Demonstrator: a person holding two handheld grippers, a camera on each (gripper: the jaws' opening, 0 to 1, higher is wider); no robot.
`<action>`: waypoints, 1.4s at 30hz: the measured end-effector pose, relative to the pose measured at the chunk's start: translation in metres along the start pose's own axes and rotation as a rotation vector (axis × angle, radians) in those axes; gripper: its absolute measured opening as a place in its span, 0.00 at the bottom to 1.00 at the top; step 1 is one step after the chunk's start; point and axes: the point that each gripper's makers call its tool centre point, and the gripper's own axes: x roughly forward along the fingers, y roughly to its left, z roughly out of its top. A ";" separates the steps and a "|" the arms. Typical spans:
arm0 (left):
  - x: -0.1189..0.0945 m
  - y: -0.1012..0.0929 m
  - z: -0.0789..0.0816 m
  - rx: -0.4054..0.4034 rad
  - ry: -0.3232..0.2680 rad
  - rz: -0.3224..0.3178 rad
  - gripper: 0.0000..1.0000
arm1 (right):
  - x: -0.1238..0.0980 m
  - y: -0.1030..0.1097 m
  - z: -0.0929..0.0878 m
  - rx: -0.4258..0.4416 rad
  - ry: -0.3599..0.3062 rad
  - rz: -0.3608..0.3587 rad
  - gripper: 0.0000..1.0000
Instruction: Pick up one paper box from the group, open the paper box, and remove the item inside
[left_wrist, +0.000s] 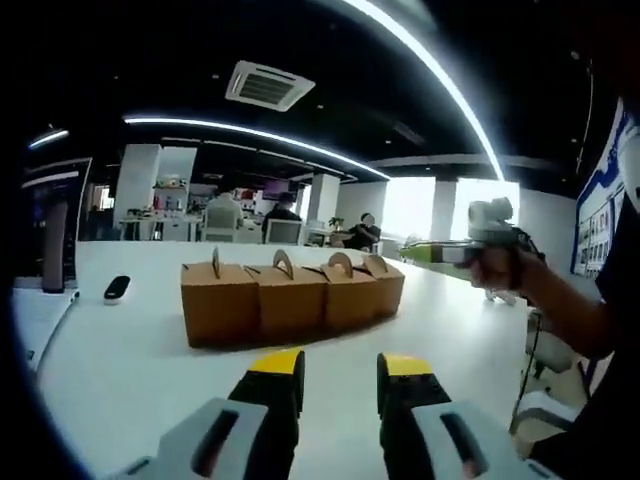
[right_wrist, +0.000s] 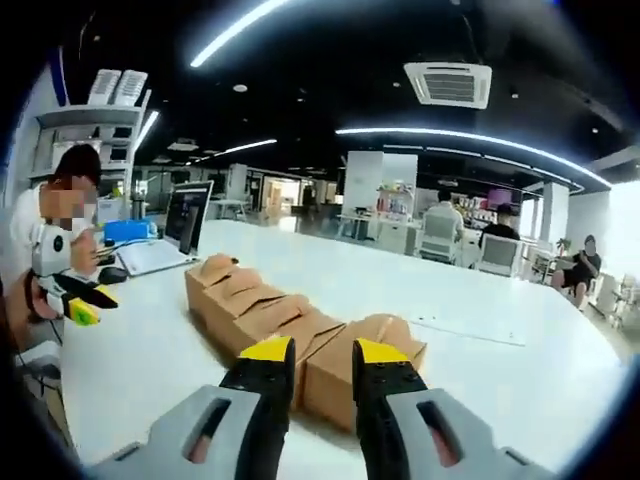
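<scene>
Table: We see a big white table (left_wrist: 120, 370) that carries everything. Its far edge runs in front of the office behind.
Boxes: Four brown paper boxes (left_wrist: 290, 295) stand side by side in a row near the middle of the tabletop, touching each other. Each has a small handle on top. All look closed. In the right gripper view the same row (right_wrist: 270, 315) runs away from us, and the far boxes are partly hidden behind the near ones. We cannot see what is inside any box.
Laptop: An open laptop (right_wrist: 175, 235) sits near the table's left edge in the right gripper view. Its screen is too small to read.
Left gripper: Our left gripper (left_wrist: 340, 375) is above the tabletop, in front of the row. Its yellow-tipped jaws are apart with nothing between them. They do not touch a box.
Right gripper: Our right gripper (right_wrist: 312, 365) points at the near end of the row. Its jaws are apart and hold nothing. Whether the tips touch the nearest box, we cannot tell.
Small dark thing: A little black object (left_wrist: 117, 288) lies near the table's left edge. We cannot tell what it is.
</scene>
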 end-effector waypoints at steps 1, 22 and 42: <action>0.000 0.001 -0.001 -0.005 0.003 0.002 0.31 | 0.004 -0.004 -0.001 -0.002 0.004 -0.019 0.24; -0.011 0.030 -0.020 -0.084 -0.010 0.072 0.31 | 0.060 -0.041 -0.025 0.041 0.072 -0.231 0.16; -0.022 0.050 -0.030 -0.142 -0.028 0.137 0.31 | 0.068 -0.053 -0.026 0.120 0.045 -0.353 0.03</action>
